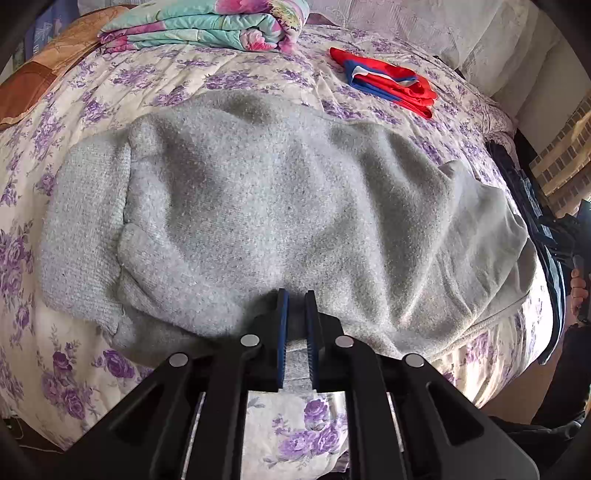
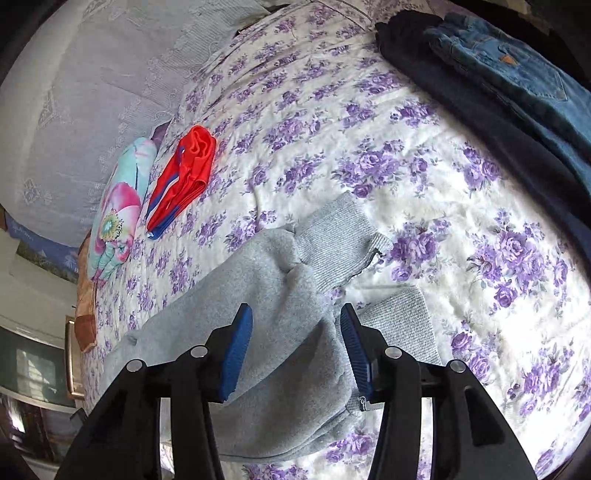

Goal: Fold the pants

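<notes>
Grey fleece sweatpants (image 1: 273, 206) lie spread on a purple-flowered bedspread (image 1: 229, 79). My left gripper (image 1: 296, 295) is shut on the near edge of the grey pants, with a thin fold of cloth between its blue pads. In the right wrist view the pant legs (image 2: 291, 295) end in two ribbed cuffs (image 2: 340, 236). My right gripper (image 2: 295, 314) is open, its blue fingers either side of a grey leg just above the cloth, not clamping it.
A folded red and blue garment (image 1: 388, 83) lies farther back on the bed; it also shows in the right wrist view (image 2: 184, 177). A folded floral quilt (image 1: 207, 26) sits at the back. Dark pants (image 2: 480, 122) and blue jeans (image 2: 517, 70) lie at the right edge.
</notes>
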